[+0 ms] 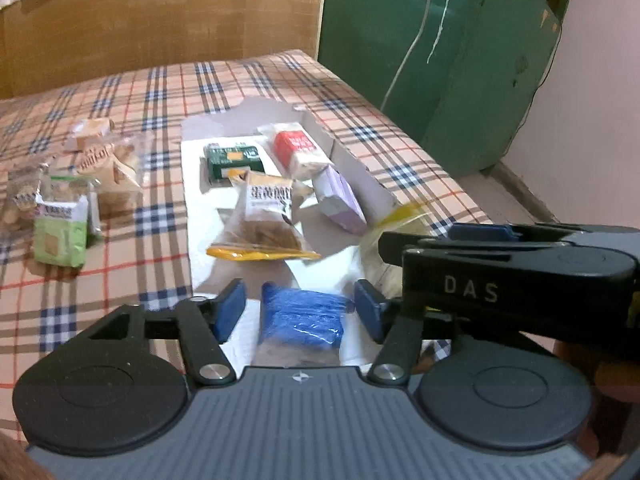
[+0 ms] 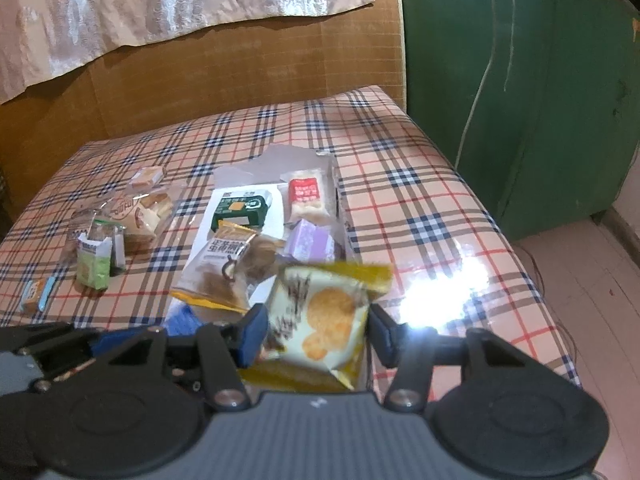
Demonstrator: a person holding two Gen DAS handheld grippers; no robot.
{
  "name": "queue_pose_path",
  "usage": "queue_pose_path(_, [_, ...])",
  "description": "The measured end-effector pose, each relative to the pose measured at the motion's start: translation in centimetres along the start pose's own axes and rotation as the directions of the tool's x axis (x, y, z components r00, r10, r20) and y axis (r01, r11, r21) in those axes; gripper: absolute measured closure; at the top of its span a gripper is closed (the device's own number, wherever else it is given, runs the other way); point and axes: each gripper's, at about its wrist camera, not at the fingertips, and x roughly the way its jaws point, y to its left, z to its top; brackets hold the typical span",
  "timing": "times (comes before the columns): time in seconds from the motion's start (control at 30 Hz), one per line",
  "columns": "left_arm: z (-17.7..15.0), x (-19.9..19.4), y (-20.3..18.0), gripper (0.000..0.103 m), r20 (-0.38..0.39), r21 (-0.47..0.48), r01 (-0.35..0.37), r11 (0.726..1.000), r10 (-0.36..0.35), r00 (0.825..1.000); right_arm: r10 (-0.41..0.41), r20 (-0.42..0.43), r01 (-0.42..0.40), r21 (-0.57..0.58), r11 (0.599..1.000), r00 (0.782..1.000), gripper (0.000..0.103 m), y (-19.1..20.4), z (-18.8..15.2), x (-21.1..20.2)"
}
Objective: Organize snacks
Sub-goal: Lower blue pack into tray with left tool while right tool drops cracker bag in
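Observation:
A white shallow box (image 1: 352, 160) on the plaid table holds a green packet (image 1: 234, 160), a red-and-white packet (image 1: 298, 150), a purple packet (image 1: 340, 198) and a tan egg-roll packet (image 1: 266, 216). My left gripper (image 1: 300, 312) is open, its pads on either side of a blue packet (image 1: 302, 320) at the box's near end. My right gripper (image 2: 314, 332) has a yellow-and-white cracker packet (image 2: 320, 316) between its pads, held over the box's near right corner (image 2: 340, 216). The right gripper's body shows in the left wrist view (image 1: 512, 272).
Left of the box lie loose snacks: a green-and-white packet (image 1: 60, 226), a clear bag of pastries (image 1: 110, 170), a small tan packet (image 1: 90, 130), and a small orange packet (image 2: 34, 294). A green cabinet (image 2: 520, 100) stands right of the table; a brown board (image 1: 160, 24) stands behind it.

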Motion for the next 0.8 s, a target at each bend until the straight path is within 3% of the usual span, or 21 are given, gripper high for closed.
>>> queue_pose_path(0.37, [0.7,-2.3,2.5,0.015,0.044,-0.03,-0.073,0.997,0.074,0.996,0.012,0.066,-0.013,0.015,1.0,0.998,0.035,1.3,0.7,-1.6])
queue_pose_path(0.8, [-0.7,-4.8,8.8,0.014,0.059,-0.129,-0.19,0.973,0.199,0.978,0.079,0.056,-0.078,-0.029,0.997,0.995,0.033,6.5,0.8,-1.1])
